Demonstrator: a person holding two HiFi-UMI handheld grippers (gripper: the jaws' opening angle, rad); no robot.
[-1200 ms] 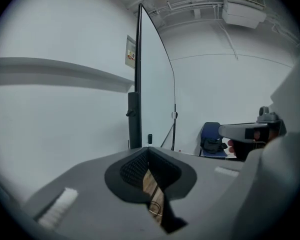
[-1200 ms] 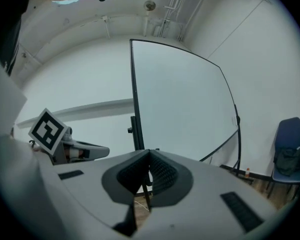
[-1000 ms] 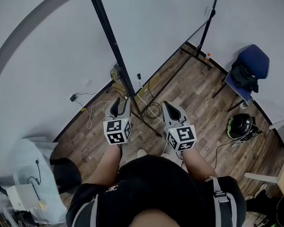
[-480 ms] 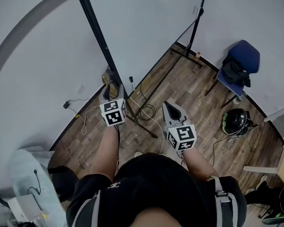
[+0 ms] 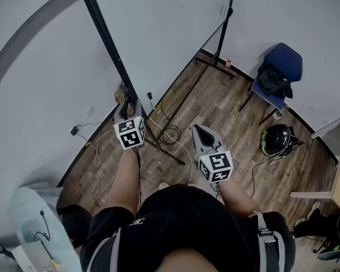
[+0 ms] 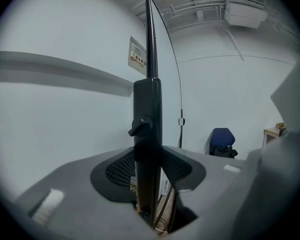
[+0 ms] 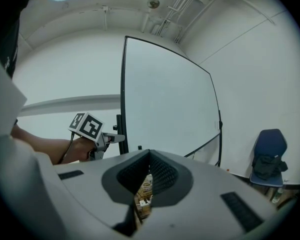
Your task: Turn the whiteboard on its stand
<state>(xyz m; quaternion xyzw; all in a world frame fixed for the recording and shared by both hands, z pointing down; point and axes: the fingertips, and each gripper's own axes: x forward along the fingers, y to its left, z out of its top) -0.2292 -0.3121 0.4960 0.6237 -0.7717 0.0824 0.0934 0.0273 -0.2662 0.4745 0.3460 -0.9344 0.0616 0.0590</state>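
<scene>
Now that the left gripper (image 5: 125,102) has gone forward from beside the right one to the near post (image 6: 148,144) of the whiteboard (image 5: 170,33), the grasp is being made. Its jaws widened on the way and are closing round the post, which stands upright between them. The pads look to be touching it on both sides, just below a small knob (image 6: 140,126). The right gripper (image 5: 200,131) hangs back over the wooden floor (image 5: 232,106), apart from the board, with its jaws together and empty. The whiteboard stands on its stand along the floor's far edge, close to the wall. A blue chair (image 5: 280,67) sits near the floor's right edge. With the post in hand, the turn looks ready to begin; the board does not appear to have turned yet.
</scene>
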